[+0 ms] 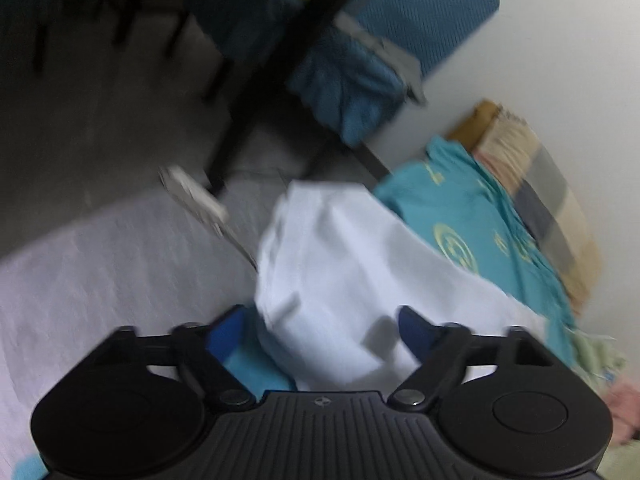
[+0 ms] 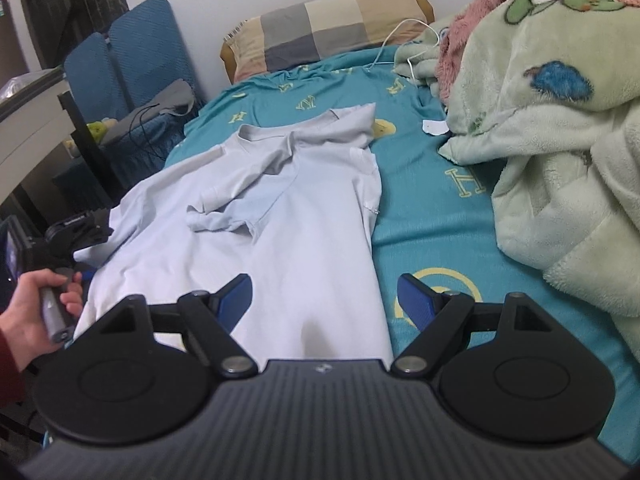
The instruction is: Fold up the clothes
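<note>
A pale blue-white T-shirt (image 2: 256, 216) lies spread on the teal bed sheet (image 2: 432, 208), collar toward the pillow, with one sleeve folded over the chest. My right gripper (image 2: 325, 300) is open above the shirt's hem near its right edge, holding nothing. My left gripper (image 1: 320, 332) is open at the shirt's left edge, with shirt cloth (image 1: 352, 272) between its blue pads; the view is blurred. The left gripper also shows in the right wrist view (image 2: 84, 228), held by a hand at the bed's left side.
A green and pink fleece blanket (image 2: 560, 128) is heaped on the right of the bed. A checked pillow (image 2: 328, 28) and a white cable (image 2: 404, 40) lie at the head. A blue chair (image 2: 132, 52) and a black frame (image 1: 272, 92) stand left of the bed.
</note>
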The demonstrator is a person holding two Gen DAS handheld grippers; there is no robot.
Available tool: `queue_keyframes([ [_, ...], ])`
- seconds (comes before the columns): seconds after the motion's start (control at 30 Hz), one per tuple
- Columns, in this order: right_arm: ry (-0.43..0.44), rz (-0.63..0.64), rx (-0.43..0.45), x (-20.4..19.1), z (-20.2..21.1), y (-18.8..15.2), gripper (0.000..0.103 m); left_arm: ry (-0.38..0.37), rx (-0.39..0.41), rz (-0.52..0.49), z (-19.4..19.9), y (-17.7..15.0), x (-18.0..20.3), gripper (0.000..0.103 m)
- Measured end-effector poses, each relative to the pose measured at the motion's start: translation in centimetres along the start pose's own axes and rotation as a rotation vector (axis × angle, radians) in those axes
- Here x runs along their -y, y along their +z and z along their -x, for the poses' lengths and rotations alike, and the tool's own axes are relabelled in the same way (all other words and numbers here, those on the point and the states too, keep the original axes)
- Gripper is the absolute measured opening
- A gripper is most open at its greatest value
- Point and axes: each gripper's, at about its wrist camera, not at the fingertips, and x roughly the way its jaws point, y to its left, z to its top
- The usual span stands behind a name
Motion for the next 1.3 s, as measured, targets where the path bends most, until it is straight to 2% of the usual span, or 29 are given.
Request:
queue_keyframes([
  [0.07,0.009,-0.013,-0.001,0.1,-0.1,0.1,0.081,0.011,0.029,-0.086,0.8,0.3,1.8,0.029],
  [0.1,0.015,-0.02,-0.002,0.1,-0.1,0.2,0.081,0.017,0.043,-0.129,1.1,0.5,2.7,0.022],
  [0.13,0.02,-0.027,-0.002,0.1,-0.1,0.2,0.081,0.023,0.057,-0.172,1.5,0.7,3.6,0.009],
  [0.23,0.033,-0.05,0.006,0.4,0.4,0.4,0.081,0.04,0.1,-0.302,2.6,1.2,6.3,0.005],
  [0.33,0.042,-0.072,0.018,0.7,0.9,0.6,0.081,0.056,0.143,-0.431,3.8,1.7,9.1,0.005],
  [0.5,0.042,-0.11,0.032,1.7,1.8,0.7,0.081,-0.017,0.211,-0.735,7.5,-0.2,17.6,0.004],
  [0.63,0.037,-0.146,0.043,2.7,2.4,0.8,0.081,-0.134,0.205,-0.917,9.3,-4.5,24.5,0.004],
  [0.77,0.016,-0.201,0.048,3.9,2.4,0.8,0.081,-0.243,0.158,-1.018,9.2,-10.8,29.2,0.004],
  [0.87,-0.005,-0.243,0.048,4.9,2.4,0.8,0.081,-0.29,0.108,-1.061,7.5,-15.7,30.9,0.004],
  [1.0,0.016,-0.26,0.061,5.3,2.2,0.8,0.081,-0.275,0.023,-1.037,4.5,-20.1,30.9,0.006],
  [1.1,0.033,-0.272,0.071,5.5,2.2,0.8,0.081,-0.302,-0.031,-0.987,4.2,-21.1,29.1,0.022],
  [1.17,0.043,-0.28,0.077,5.7,2.1,0.8,0.081,-0.296,-0.038,-0.964,5.7,-20.6,27.6,0.04],
  [1.3,0.083,-0.292,0.096,5.8,2.2,0.9,0.081,-0.274,-0.043,-0.919,10.1,-19.4,24.5,0.048],
])
